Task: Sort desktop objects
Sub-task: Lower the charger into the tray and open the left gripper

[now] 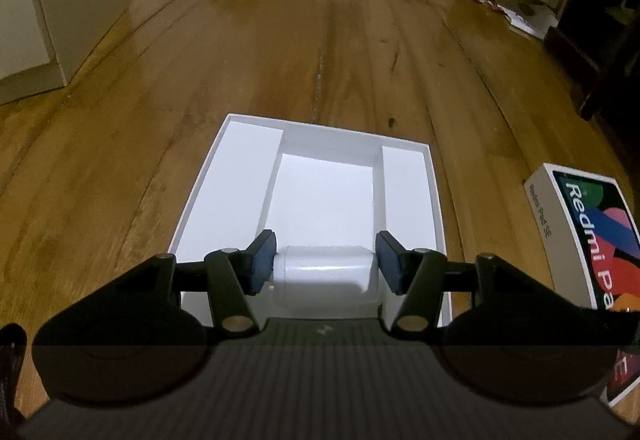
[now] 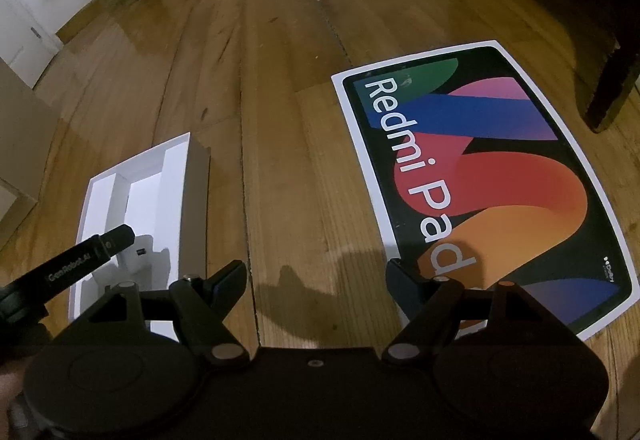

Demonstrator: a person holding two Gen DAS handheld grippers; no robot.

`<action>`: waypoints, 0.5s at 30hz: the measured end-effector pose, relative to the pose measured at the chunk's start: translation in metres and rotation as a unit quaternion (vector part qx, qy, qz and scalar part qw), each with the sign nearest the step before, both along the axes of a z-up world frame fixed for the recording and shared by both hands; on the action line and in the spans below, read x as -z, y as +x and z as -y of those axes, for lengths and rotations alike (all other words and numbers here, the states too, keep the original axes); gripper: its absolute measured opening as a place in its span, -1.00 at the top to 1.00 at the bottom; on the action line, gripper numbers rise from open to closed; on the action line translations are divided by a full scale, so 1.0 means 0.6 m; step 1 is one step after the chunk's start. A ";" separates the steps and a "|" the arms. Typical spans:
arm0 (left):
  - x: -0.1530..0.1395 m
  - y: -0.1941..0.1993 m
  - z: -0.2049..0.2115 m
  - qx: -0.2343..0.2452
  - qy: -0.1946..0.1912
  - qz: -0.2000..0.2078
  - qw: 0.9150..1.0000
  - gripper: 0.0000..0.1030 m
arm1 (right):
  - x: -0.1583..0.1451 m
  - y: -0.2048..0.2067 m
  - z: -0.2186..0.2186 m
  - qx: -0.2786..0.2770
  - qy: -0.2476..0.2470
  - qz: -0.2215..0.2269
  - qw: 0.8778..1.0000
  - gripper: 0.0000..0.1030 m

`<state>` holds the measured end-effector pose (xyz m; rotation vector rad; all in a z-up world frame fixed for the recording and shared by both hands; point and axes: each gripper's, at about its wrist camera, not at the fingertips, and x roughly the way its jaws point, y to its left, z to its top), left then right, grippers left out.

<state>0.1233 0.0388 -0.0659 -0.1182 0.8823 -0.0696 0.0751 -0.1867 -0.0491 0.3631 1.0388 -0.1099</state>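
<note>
Jaws of left gripper (image 1: 325,264) clamped on white charger (image 1: 326,274), blue pads pressing both ends. Held low over the near end of the white tray (image 1: 236,175), lower centre of left wrist frame, above its sunken middle bay. Jaws of right gripper (image 2: 316,278) apart, holding nothing, hanging over bare floor (image 2: 280,119) between tray and Redmi box (image 2: 480,167).

Likely step: stowing charger in tray. Next move probably calls for lowering it squarely into the middle bay, then parting the jaws only once it rests on the bottom. Whether it touches the tray already: cannot tell.

Both grippers pitched steeply downward toward the floor; left one seen at lower left of right wrist frame, reaching into the tray.
</note>
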 end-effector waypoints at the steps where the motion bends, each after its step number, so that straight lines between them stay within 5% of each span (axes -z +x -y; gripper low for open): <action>1: 0.000 -0.005 0.000 -0.003 0.002 -0.009 1.000 -0.06 | 0.000 0.000 0.000 0.000 0.000 0.000 1.000 -0.58; 4: 0.000 -0.023 -0.004 -0.017 0.003 -0.051 0.999 -0.04 | -0.001 0.001 -0.001 0.000 0.001 0.001 1.000 -0.58; 9: -0.009 -0.034 -0.011 -0.037 0.016 -0.054 0.998 -0.04 | -0.002 0.002 -0.006 -0.003 -0.002 0.000 1.000 -0.58; 15: -0.043 -0.031 -0.006 -0.044 -0.001 -0.057 0.997 -0.30 | -0.006 0.005 -0.015 -0.013 -0.004 -0.002 1.000 -0.58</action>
